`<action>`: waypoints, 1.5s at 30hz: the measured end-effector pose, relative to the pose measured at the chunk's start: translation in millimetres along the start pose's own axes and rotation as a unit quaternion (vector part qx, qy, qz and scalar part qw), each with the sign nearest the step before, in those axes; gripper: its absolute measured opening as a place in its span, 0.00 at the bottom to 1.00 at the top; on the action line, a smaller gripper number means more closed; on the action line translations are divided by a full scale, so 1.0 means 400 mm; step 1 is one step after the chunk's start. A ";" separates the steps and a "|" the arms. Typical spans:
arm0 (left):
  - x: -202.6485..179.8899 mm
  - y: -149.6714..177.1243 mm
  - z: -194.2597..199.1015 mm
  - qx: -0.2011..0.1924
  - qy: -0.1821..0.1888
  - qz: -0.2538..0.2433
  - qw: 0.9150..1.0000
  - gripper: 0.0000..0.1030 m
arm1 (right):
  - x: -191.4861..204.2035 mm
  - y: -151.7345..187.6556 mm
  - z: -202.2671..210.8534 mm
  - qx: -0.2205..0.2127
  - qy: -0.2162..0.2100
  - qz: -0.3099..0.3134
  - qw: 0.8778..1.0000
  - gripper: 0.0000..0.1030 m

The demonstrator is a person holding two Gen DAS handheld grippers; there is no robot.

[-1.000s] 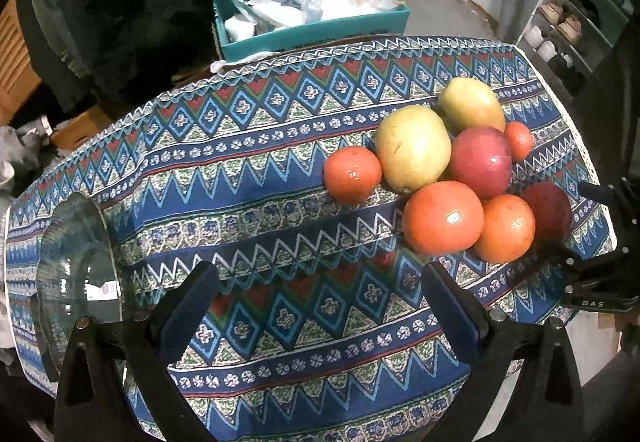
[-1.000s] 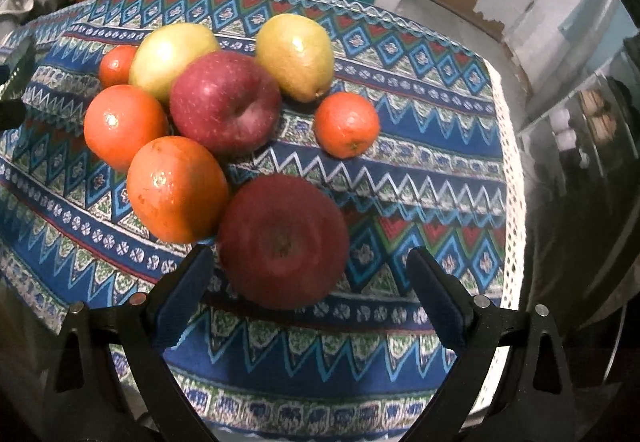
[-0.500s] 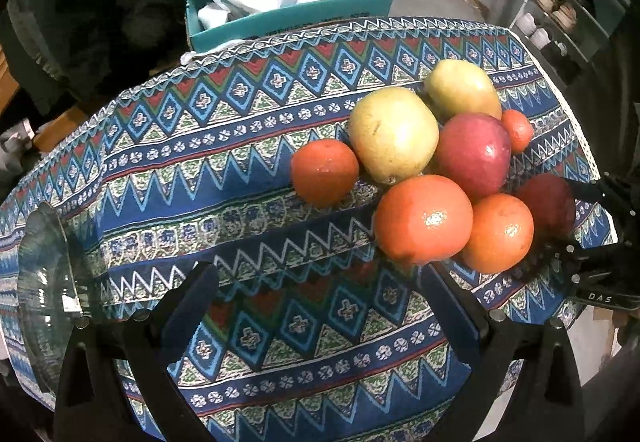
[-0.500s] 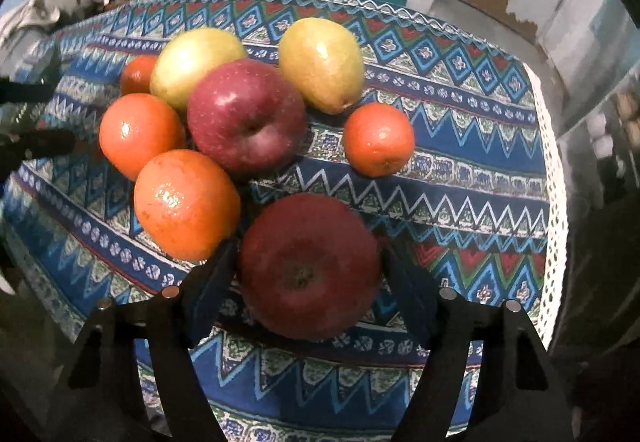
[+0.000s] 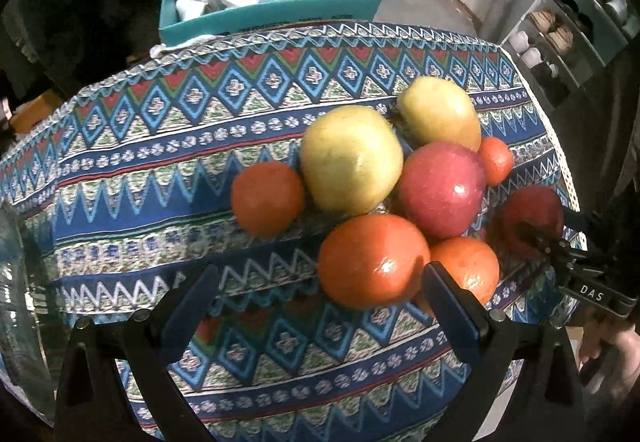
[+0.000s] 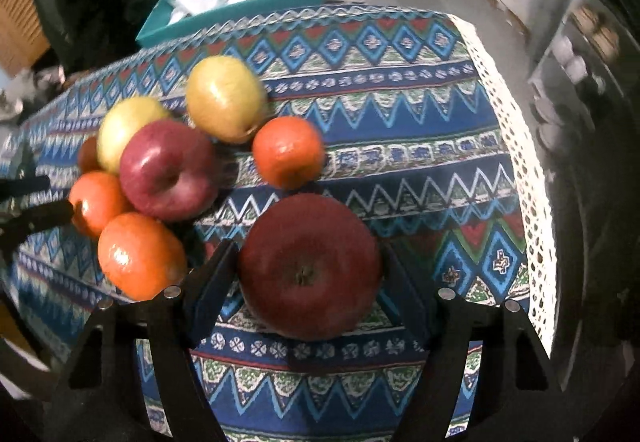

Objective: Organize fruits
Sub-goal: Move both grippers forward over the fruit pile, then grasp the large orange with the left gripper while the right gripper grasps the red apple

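Note:
A cluster of fruit lies on the patterned tablecloth: two yellow pears, a red apple and several oranges. My right gripper is shut on a dark red apple, with both fingers against its sides; it also shows in the left wrist view. My left gripper is open and empty, with the big orange just beyond its right finger.
A glass bowl sits at the table's left edge. A teal box with plastic bags stands behind the table. Shelves are at the right. The table's lace edge is near the held apple.
My right gripper has closed its fingers onto the dark red apple. My left gripper has moved toward the fruit cluster, and the glass bowl has slid out to the left of its view.

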State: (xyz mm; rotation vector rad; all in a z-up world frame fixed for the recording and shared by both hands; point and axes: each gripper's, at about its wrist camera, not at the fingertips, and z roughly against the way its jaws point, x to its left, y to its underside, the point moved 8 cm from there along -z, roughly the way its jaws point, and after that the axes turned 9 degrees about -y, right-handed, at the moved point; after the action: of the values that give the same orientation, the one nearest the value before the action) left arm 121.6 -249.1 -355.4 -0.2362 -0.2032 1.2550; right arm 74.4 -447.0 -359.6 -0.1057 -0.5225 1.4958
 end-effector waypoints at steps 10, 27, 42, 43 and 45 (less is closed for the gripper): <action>-0.050 -0.010 -0.044 0.015 0.012 -0.007 1.000 0.99 | 0.003 -0.011 -0.012 -0.005 0.005 0.001 1.000 0.72; -0.076 0.000 -0.073 0.030 0.123 0.024 0.992 0.69 | 0.000 -0.001 -0.033 0.009 -0.003 -0.009 1.000 0.73; -0.062 0.000 -0.023 -0.017 0.060 -0.007 0.998 0.67 | 0.034 -0.037 0.018 -0.024 0.011 0.006 1.000 0.73; -0.055 0.000 -0.015 -0.020 0.059 -0.005 0.998 0.67 | 0.039 -0.041 0.023 -0.027 0.012 0.009 1.000 0.73; -0.039 0.000 0.003 -0.027 0.059 -0.001 0.998 0.67 | 0.053 -0.049 0.032 -0.033 0.014 0.014 0.999 0.73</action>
State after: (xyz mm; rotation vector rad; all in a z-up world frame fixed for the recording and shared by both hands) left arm 116.7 -264.0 -354.7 -0.3555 -0.1366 1.2307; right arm 87.3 -431.7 -335.3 -0.1861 -0.5484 1.5033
